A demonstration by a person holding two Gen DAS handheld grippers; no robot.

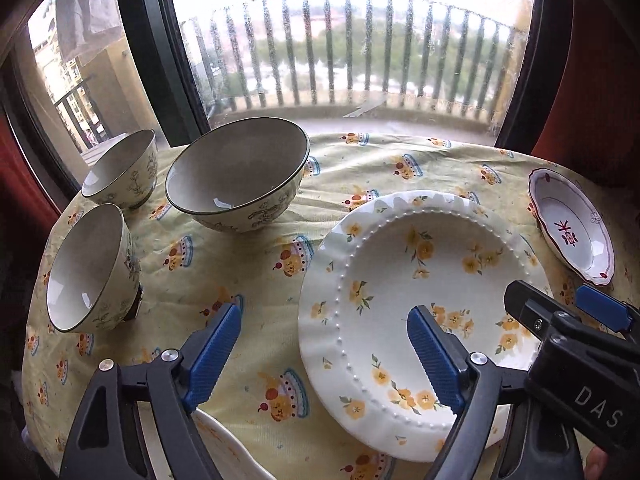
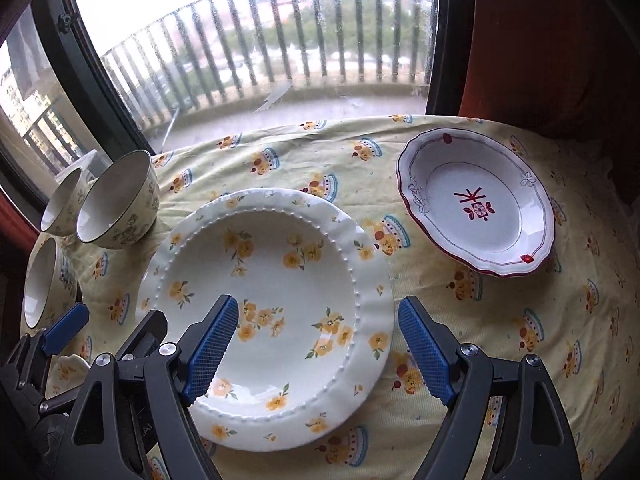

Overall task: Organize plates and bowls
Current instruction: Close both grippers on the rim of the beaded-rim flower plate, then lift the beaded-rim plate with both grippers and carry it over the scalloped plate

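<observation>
A large white plate with yellow flowers [image 1: 420, 276] [image 2: 276, 272] lies on the table. My left gripper [image 1: 324, 356] hovers open across its left rim, one pad over the cloth and one over the plate's well. My right gripper [image 2: 320, 344] is open across the plate's right rim in the same way, and shows in the left wrist view [image 1: 564, 306]. Neither pair of pads presses on the plate. A red-trimmed plate [image 2: 476, 204] [image 1: 568, 228] sits far right. At the left stand a big bowl [image 1: 240, 176] [image 2: 116, 200] and two small bowls [image 1: 120, 168] [image 1: 88, 268].
A yellow patterned cloth [image 1: 240, 264] covers the round table. The rim of another flowered plate [image 1: 224, 448] [image 2: 66, 372] shows at the near edge under my left gripper [image 2: 108, 328]. A window with a balcony railing [image 2: 280, 60] is right behind the table, with a red curtain [image 2: 540, 40] beside it.
</observation>
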